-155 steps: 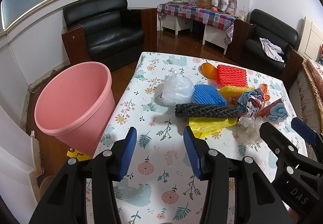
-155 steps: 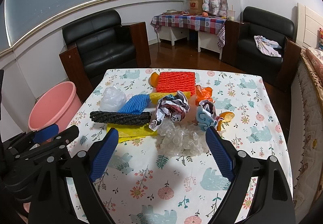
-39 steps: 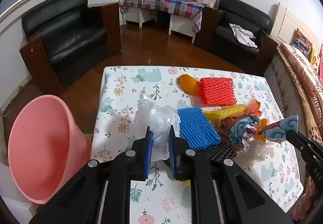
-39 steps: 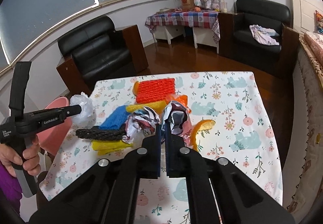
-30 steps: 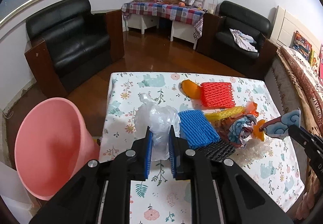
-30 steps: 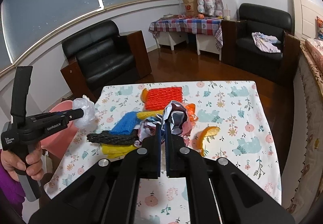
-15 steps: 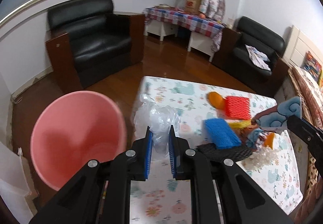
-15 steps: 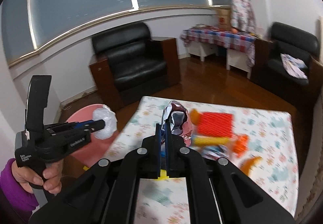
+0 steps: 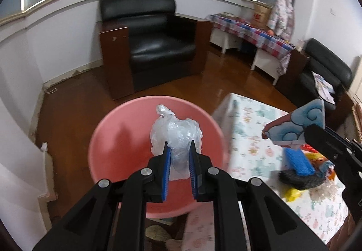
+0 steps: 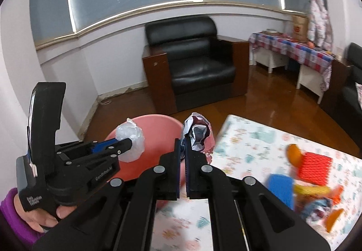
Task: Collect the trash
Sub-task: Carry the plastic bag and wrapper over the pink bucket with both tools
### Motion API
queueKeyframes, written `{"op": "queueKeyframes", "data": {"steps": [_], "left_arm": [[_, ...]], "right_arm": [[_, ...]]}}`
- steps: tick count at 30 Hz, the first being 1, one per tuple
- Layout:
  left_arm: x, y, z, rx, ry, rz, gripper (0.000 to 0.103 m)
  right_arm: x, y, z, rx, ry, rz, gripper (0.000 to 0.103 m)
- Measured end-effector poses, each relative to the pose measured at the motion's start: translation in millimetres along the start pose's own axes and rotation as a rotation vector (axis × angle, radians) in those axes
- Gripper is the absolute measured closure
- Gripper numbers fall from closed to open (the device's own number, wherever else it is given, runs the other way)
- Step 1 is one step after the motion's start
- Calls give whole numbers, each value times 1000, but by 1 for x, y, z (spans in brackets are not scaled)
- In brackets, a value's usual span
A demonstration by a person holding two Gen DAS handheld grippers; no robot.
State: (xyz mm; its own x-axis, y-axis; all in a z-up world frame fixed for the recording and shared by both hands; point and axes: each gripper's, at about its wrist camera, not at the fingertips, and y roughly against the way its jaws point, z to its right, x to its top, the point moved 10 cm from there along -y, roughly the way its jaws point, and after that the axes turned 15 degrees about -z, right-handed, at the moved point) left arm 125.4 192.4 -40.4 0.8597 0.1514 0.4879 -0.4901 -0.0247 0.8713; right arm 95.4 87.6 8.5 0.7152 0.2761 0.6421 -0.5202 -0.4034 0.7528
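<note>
Right wrist view blurs the table's trash pile (image 10: 312, 180) beyond recognition.

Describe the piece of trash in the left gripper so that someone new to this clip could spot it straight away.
Find the pink bucket on the wooden floor beside the patterned table. In front of its opening the left gripper pinches a crumpled clear plastic bag with a knotted top. It is see-through and colourless, unlike the shiny printed wrapper in the right gripper.
</note>
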Motion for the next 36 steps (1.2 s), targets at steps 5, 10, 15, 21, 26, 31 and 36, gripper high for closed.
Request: {"op": "queueKeyframes", "data": {"steps": [5,10,15,21,26,31,36], "left_arm": [[1,-9,-24,15,48,-16,89],[-4,-24,-44,25,92,-51,89],[-7,-39,-61,36,122,-81,89],[-7,-58,-74,40,145,-110,89],[-6,-71,-81,44,155,-131,89],[-5,-83,-85,43,166,-152,88],[-5,-91,-84,50,173,-170,82]], "right_arm": [[7,-29,-22,25,25,-46,99],[10,-54,-37,43,37,-93,99],[14,-74,-51,55,44,-125,99],[16,-99,-51,52,32,-165,99],[14,-114,-50,46,25,-191,99],[11,-126,-49,38,18,-214,99],[8,-136,-46,28,9,-236,99]]}}
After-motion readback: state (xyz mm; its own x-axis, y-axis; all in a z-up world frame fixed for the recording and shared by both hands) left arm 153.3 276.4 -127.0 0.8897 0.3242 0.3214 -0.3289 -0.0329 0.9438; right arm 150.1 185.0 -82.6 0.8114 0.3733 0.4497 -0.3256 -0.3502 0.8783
